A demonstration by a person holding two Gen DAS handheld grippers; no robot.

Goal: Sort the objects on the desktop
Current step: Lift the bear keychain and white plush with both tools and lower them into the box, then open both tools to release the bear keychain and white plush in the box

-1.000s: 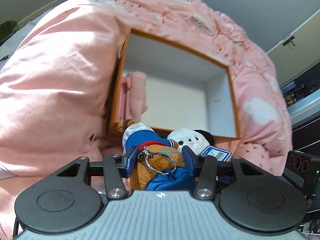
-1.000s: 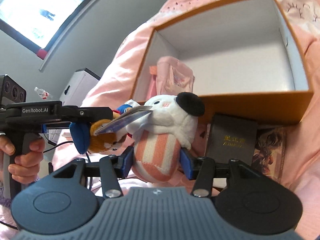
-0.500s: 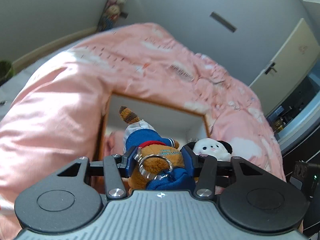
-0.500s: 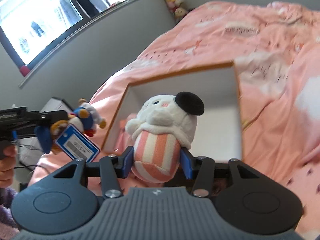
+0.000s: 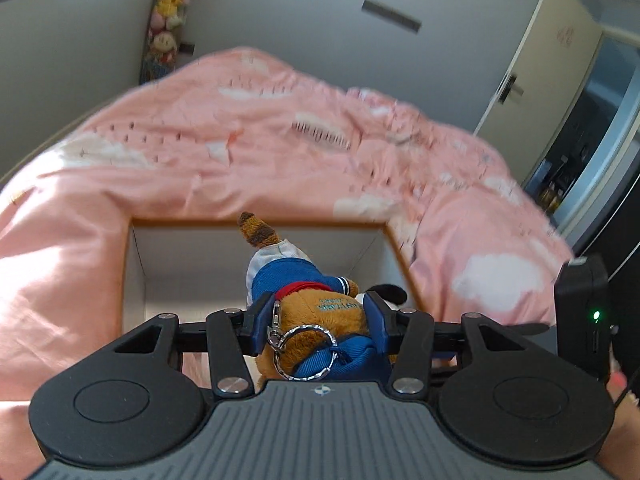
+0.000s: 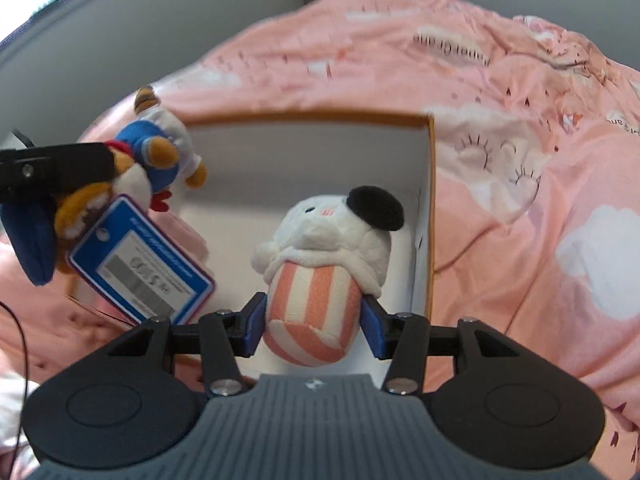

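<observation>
My left gripper (image 5: 316, 322) is shut on a brown plush animal in a blue and white sailor suit (image 5: 304, 292), with a metal key ring and a blue tag. It hangs over the open orange box (image 5: 256, 222) with white inner walls. My right gripper (image 6: 314, 322) is shut on a white plush with a black ear and an orange-striped body (image 6: 320, 280), held above the same box (image 6: 430, 216) near its right wall. In the right wrist view the sailor plush (image 6: 156, 156) and its blue tag (image 6: 140, 268) hang at the left, over the box's left side.
The box lies on a pink bedcover (image 5: 280, 152) with cloud prints. Something pink (image 6: 192, 236) lies inside the box at its left. A grey wall, a row of hanging plush toys (image 5: 166, 12) and a white door (image 5: 536, 64) stand behind the bed.
Both grippers have moved forward with their plush toys, from in front of the box's near edge to above its opening. The dark books in front of the box have dropped out of sight.
</observation>
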